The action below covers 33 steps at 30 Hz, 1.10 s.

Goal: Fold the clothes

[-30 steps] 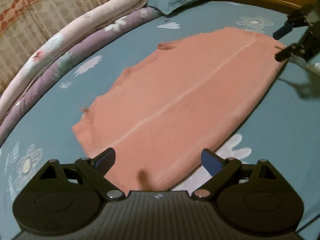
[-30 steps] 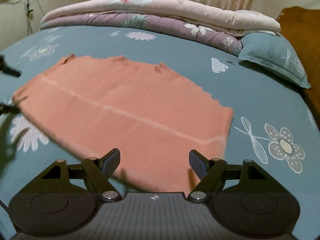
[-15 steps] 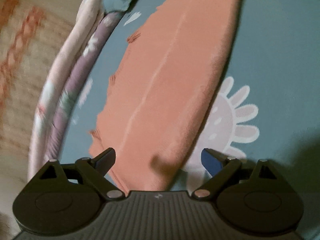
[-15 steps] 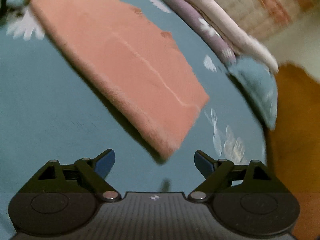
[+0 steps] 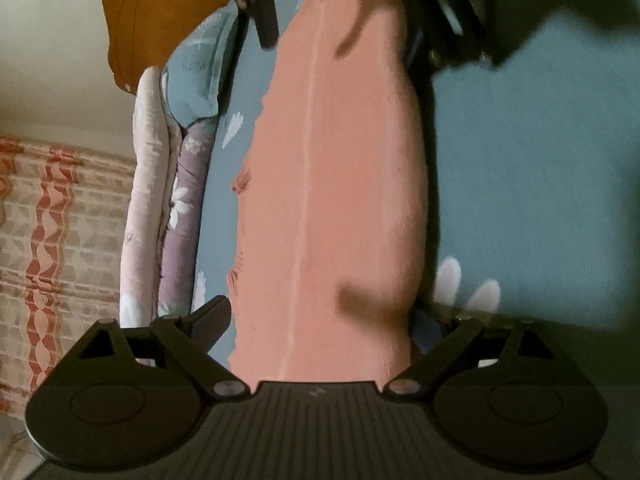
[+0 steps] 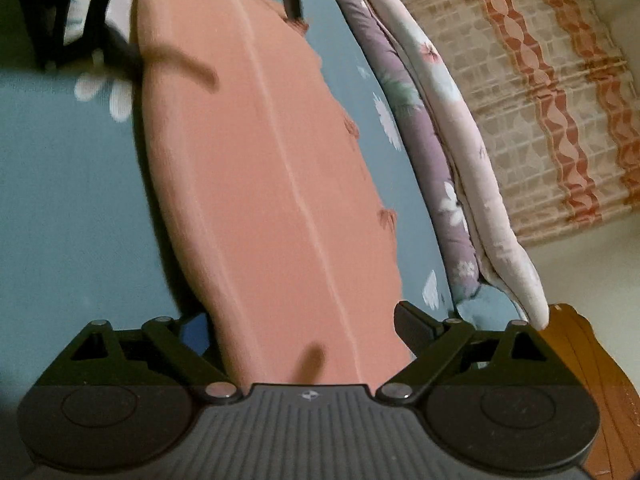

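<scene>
Salmon-pink knit garment [image 5: 332, 200] lying flat on the bed's teal floral sheet [image 5: 540, 200], folded into a long strip, pale line running lengthwise down its middle. Little tassel-like tufts along the edge nearer the rolled quilts [image 6: 448, 132]. Type of garment not readable in this shape.

Left gripper [image 5: 324, 320] at one short end, fingers spread wide to either side of the strip, not pinching it. Right gripper [image 6: 304, 320] at the opposite short end, fingers opening, cloth lying between them but not pressed. Each gripper visible at the top of the other's view.

Progress, as judged: lengthwise fold apparently done; crosswise fold left, neither end gripped yet. Likely next: taking hold of the ends.

Beyond: quilts, pink over purple, along the far side; teal pillow [image 5: 200, 76] and wooden headboard [image 5: 152, 8] at one end; patterned curtain [image 6: 552, 92] behind.

Hard to make out: the near ends of the strip, cut off by the gripper bodies; both views blurred; layers under the top surface hidden; whether any finger touches the cloth, cannot tell.
</scene>
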Each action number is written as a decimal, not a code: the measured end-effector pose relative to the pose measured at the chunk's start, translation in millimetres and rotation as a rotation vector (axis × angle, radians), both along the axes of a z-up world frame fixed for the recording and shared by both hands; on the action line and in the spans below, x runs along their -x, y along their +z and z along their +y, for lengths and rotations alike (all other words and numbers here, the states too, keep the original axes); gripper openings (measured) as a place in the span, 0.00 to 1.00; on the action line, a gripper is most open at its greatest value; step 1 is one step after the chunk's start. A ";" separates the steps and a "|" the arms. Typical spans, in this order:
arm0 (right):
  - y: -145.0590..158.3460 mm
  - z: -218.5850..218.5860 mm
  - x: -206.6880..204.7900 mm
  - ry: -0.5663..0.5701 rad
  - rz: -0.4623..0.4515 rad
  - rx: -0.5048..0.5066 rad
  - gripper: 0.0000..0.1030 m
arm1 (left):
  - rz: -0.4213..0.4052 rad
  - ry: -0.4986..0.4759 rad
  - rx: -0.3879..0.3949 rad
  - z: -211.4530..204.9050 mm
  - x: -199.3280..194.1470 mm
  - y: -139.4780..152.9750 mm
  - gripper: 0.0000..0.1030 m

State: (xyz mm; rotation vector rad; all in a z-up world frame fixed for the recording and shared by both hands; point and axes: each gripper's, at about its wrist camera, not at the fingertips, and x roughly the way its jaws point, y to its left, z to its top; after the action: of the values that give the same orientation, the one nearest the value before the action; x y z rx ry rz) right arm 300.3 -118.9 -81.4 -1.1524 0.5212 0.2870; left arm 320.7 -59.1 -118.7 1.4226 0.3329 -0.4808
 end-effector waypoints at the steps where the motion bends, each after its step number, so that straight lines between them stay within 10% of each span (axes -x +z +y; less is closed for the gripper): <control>1: 0.0 -0.9 -1.1 -0.006 0.002 -0.013 0.93 | 0.001 0.010 0.005 4.2 -1.2 0.3 0.94; 11: -1.7 -80.3 0.4 -0.153 0.022 -0.022 0.95 | 0.004 0.131 0.008 61.2 -19.1 5.1 0.95; 29: -9.1 -68.2 -22.3 -0.082 -0.013 0.026 0.95 | -0.025 0.076 -0.044 52.3 -48.9 -1.2 0.95; 33: -17.7 -49.6 -19.5 -0.026 -0.012 0.108 0.77 | -0.016 0.065 -0.071 46.6 -47.7 -5.0 0.84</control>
State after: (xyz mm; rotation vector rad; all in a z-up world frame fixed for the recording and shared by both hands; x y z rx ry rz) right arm 319.7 -168.6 -99.1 -1.2500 0.5465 0.2318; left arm 368.4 -12.5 -123.7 1.4797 0.3851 -0.4077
